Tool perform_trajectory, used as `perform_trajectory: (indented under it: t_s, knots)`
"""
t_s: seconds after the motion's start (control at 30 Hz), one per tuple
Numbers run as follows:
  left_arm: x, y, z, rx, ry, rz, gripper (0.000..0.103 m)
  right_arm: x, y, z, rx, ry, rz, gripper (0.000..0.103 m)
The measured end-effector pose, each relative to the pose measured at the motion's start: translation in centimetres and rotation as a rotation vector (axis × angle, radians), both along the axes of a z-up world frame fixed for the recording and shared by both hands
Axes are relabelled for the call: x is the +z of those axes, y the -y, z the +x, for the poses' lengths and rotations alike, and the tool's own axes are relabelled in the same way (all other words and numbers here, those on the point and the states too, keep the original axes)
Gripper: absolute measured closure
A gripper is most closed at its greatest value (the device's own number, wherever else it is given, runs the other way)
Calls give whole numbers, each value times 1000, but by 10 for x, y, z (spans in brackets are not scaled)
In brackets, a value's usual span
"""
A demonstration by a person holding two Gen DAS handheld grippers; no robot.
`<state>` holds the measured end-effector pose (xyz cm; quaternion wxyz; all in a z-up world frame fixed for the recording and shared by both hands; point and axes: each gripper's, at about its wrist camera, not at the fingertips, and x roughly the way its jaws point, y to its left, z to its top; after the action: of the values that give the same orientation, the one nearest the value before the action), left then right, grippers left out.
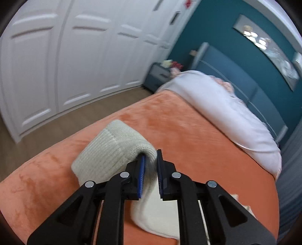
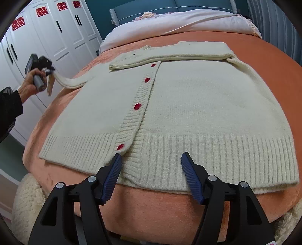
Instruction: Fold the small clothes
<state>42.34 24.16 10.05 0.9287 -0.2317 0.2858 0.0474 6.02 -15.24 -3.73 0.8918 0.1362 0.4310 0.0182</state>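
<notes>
A cream knit cardigan (image 2: 188, 105) with red buttons lies flat, front up, on the orange bedspread (image 2: 169, 205). One sleeve (image 2: 169, 53) is folded across its chest. My left gripper (image 1: 151, 160) is shut on the cuff of the other sleeve (image 1: 113, 150), lifted off the bed at the left edge; it also shows in the right wrist view (image 2: 48, 72), with the sleeve (image 2: 71, 83) stretched out to it. My right gripper (image 2: 151, 160) is open and empty, just over the ribbed hem near the lowest button (image 2: 120, 146).
White wardrobe doors (image 1: 66, 66) stand to the left across a strip of wood floor. A pale duvet (image 2: 188, 20) and blue headboard (image 2: 147, 7) lie at the far end. A fluffy cream cushion (image 2: 26, 203) sits below the bed's near edge.
</notes>
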Motion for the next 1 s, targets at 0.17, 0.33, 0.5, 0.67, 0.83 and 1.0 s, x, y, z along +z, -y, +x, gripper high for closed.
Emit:
perform_trajectory:
  t_s: [0.17,0.33,0.5,0.67,0.83,1.0]
  knots:
    - [37,180,-35,-435,76,22,88,2,9,0,-16,16,63,38]
    - [-62,297,-72,-634,-176,22,62,20,50,0,-127,65,173,38]
    - [-126,267,-90,-465,-332,-153,60,43,103,21,-170,123,127,38]
    - [-117,191,-72,-240,-285,-233,47,43,135,82,-173,104,162,38]
    - [-121,140,-36,-117,-297,-309,45,45,148,155,-209,142,135,38]
    - [-144,127,-27,-67,-363,-372,50,25,165,226,-286,87,176,38]
